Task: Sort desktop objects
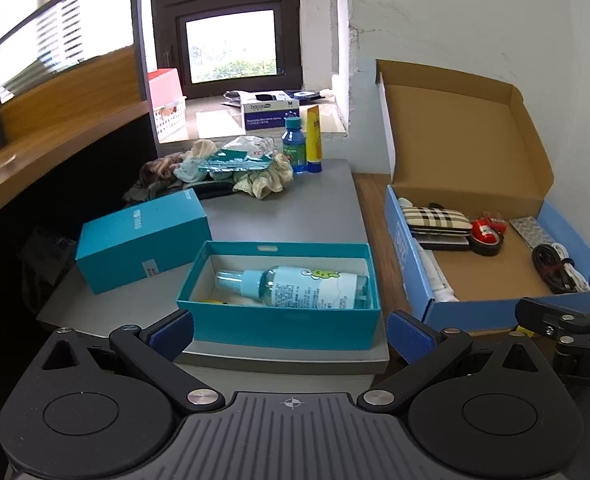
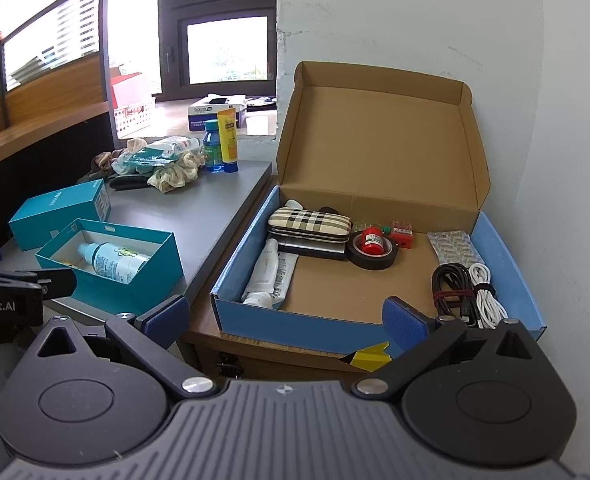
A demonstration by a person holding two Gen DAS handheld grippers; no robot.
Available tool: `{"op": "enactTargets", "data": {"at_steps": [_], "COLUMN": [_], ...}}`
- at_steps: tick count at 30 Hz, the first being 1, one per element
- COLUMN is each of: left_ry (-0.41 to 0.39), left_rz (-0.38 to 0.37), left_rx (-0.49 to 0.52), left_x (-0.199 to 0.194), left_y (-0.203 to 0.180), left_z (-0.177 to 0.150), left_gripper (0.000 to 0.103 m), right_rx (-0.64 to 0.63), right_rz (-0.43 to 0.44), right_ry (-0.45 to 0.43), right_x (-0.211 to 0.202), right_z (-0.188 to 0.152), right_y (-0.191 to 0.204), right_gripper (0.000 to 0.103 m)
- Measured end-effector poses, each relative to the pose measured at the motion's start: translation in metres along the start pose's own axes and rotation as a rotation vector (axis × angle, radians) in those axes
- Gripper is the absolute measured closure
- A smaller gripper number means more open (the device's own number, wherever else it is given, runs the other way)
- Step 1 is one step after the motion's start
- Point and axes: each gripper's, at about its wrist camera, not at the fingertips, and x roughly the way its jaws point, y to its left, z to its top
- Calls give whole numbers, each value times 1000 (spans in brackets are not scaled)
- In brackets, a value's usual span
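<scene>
Left wrist view: my left gripper [image 1: 290,336] hangs with its jaws spread wide and nothing between them, just short of the open teal box [image 1: 279,322] that sits at the near edge of a grey tabletop [image 1: 327,208]. A clear spray bottle [image 1: 295,284] lies on its side inside that box. At 10 o'clock from it, touching or nearly so, rests the teal lid box [image 1: 143,240]. Far back at 12 o'clock a heap of crumpled cloths [image 1: 255,176] carries a plastic packet [image 1: 239,156], and beside it stand a blue bottle [image 1: 294,144] and a yellow tube [image 1: 314,140], both upright. Beyond them run a stone windowsill [image 1: 215,120] with a glove carton [image 1: 271,114], a dark-framed window, and a white plaster wall [image 1: 475,20] at 1 o'clock. A wooden partition desk [image 1: 55,140] curves off at 9 o'clock.

Right wrist view: my right gripper [image 2: 285,318] is likewise wide open and empty, facing the cardboard box [image 2: 375,328] with blue outer walls, its lid propped upright against the wall. The box rests on a lower wooden stand [image 2: 263,356] just beside the grey top. Inside lie a plaid case [image 2: 309,220] at 11 o'clock, a roll of black tape [image 2: 369,258] with a red bottle [image 2: 373,240] in its ring, a white tube [image 2: 265,276] along the left wall, a blister pack [image 2: 455,246] and bundled cables [image 2: 469,292] at 3 o'clock.
</scene>
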Motion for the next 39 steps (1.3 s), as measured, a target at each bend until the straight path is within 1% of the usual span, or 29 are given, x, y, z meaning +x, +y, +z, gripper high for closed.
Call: {"op": "enactTargets", "data": {"at_steps": [21, 39], "left_ry": [38, 42], "left_rz": [4, 5], "left_rx": [6, 8], "left_x": [15, 19], "left_y": [-6, -6], "left_z": [6, 9], "left_gripper": [0, 0], "right_rx": [21, 16], "right_rz": [0, -4], "right_ry": [18, 14], "right_x": [17, 16], "right_z": [4, 5], "right_y": [-11, -12], "right_gripper": [0, 0]}}
